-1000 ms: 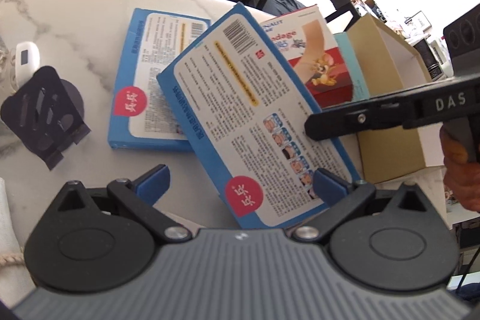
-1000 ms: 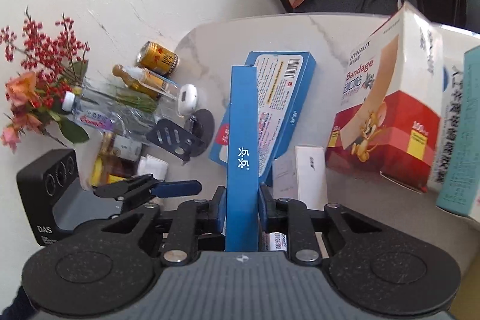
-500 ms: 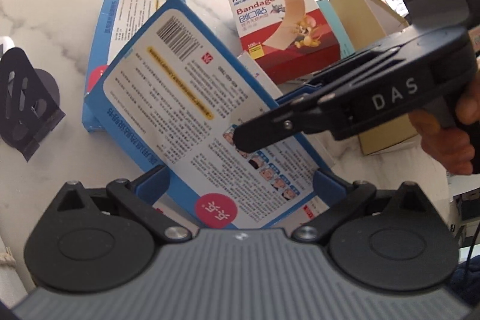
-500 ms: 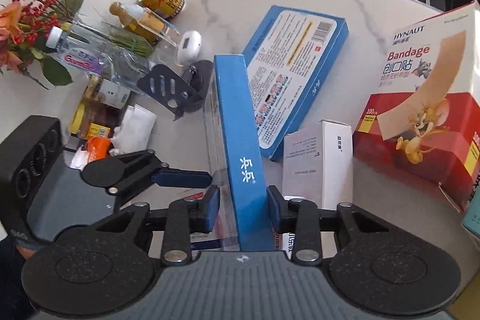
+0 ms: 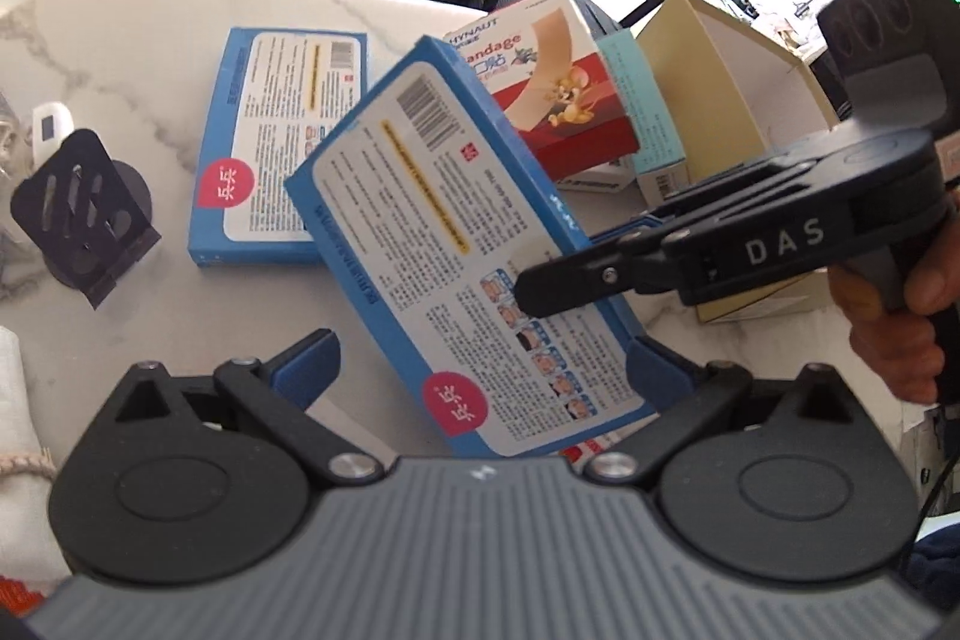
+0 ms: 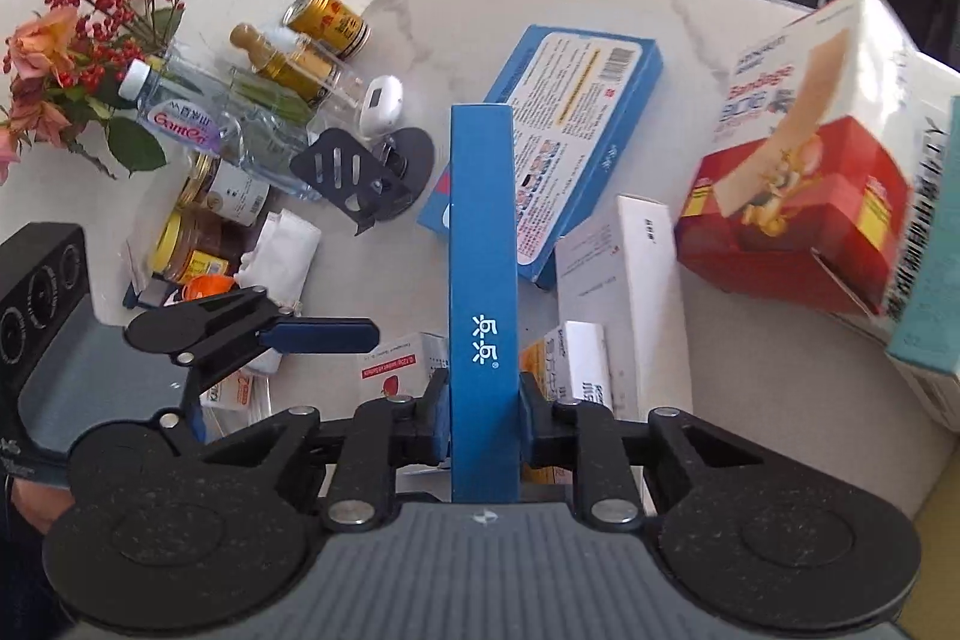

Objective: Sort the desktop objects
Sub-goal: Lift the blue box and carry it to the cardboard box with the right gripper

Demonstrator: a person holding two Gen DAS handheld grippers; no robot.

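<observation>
- Left wrist view: my left gripper hangs spread over the marble table, its blue pads either side of the held blue box without pressing it. The box slants across the gap, printed back up, barcode end far from the claw. The right gripper reaches in from the right, a hand on its grip, clamping the box's near long edge. Beyond the box lies a second blue box flat on the table; the bandage carton and an open tan box stand further right.
- Right wrist view: here the right gripper is pressed together on the held blue box, which rises edge-on straight ahead between the pads — a firm pinch low on its spine. The left gripper sits off to the left, fingers apart. Ahead and right lie the second blue box and a white carton; bottles and jars crowd the far left.
- My reading: the step in hand is carrying this box to its group — likely onto its twin.
- The next move calls for laying it flat and square on the twin, then letting go; the tilt risks a corner catching.
</observation>
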